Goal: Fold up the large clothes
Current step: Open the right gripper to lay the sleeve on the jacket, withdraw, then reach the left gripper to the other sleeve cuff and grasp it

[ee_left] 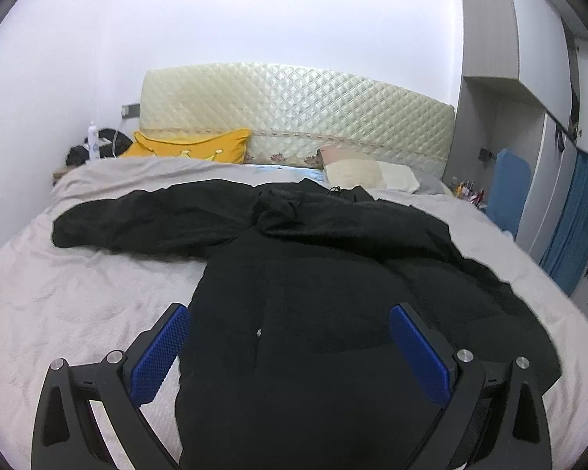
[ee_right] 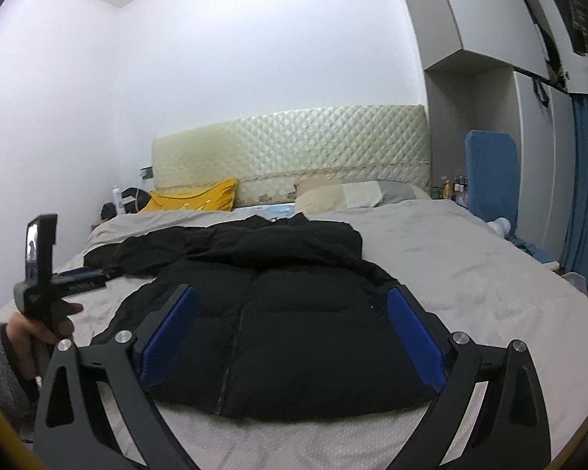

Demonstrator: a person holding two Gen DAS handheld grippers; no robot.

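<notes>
The black quilted puffer jacket [ee_right: 294, 321] lies spread front-up on the grey-sheeted bed [ee_right: 470, 274]. Likely bulky, soft, light, slippery-shelled: pinch hem or sleeve cuff. Left gripper [ee_left: 290, 348] and right gripper [ee_right: 292, 333] hover spread, empty.

The black jacket [ee_right: 294, 313] is matt, puffy quilted cloth lying on the bed [ee_right: 470, 274], whose grey sheet is soft and creased. Behind the jacket, the headboard [ee_right: 294, 149] is glossy cream padding stitched in diamonds. Each hand-held gripper [ee_left: 290, 337] [ee_right: 290, 325] has matt black plastic arms, shiny metal bolts and rough blue pads [ee_left: 160, 356].
</notes>
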